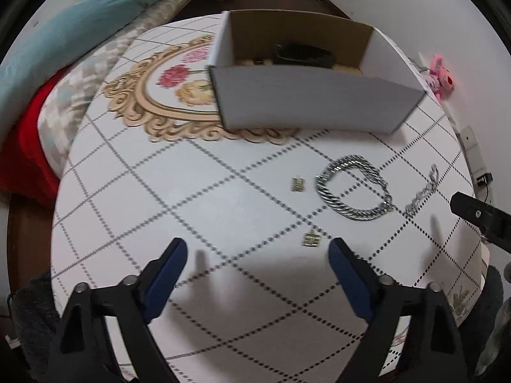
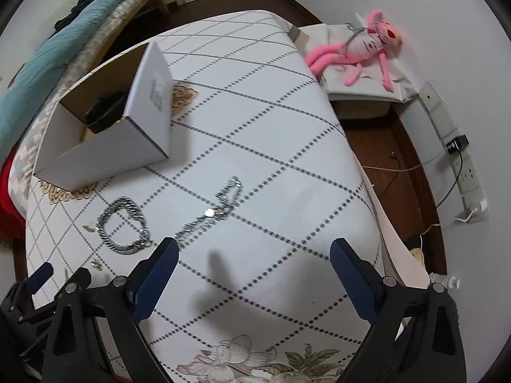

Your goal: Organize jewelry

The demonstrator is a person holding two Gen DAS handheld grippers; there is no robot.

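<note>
An open cardboard box (image 1: 306,102) stands on the white checked table, also in the right wrist view (image 2: 105,156), with a dark item (image 1: 301,54) inside. A thick silver chain (image 1: 356,188) lies in a loop in front of it, also in the right wrist view (image 2: 124,226). A thin silver chain (image 1: 423,193) lies stretched out to its right (image 2: 214,212). Two small gold pieces (image 1: 297,184) (image 1: 311,239) lie left of the chains. My left gripper (image 1: 257,249) is open and empty above the table. My right gripper (image 2: 254,249) is open and empty near the thin chain.
A pink plush toy (image 2: 357,51) lies on a low stand beside the wall. A power strip with cables (image 2: 460,162) hangs on the wall at right. A bed with a teal blanket (image 1: 73,28) and a red cover (image 1: 22,146) lies left of the table.
</note>
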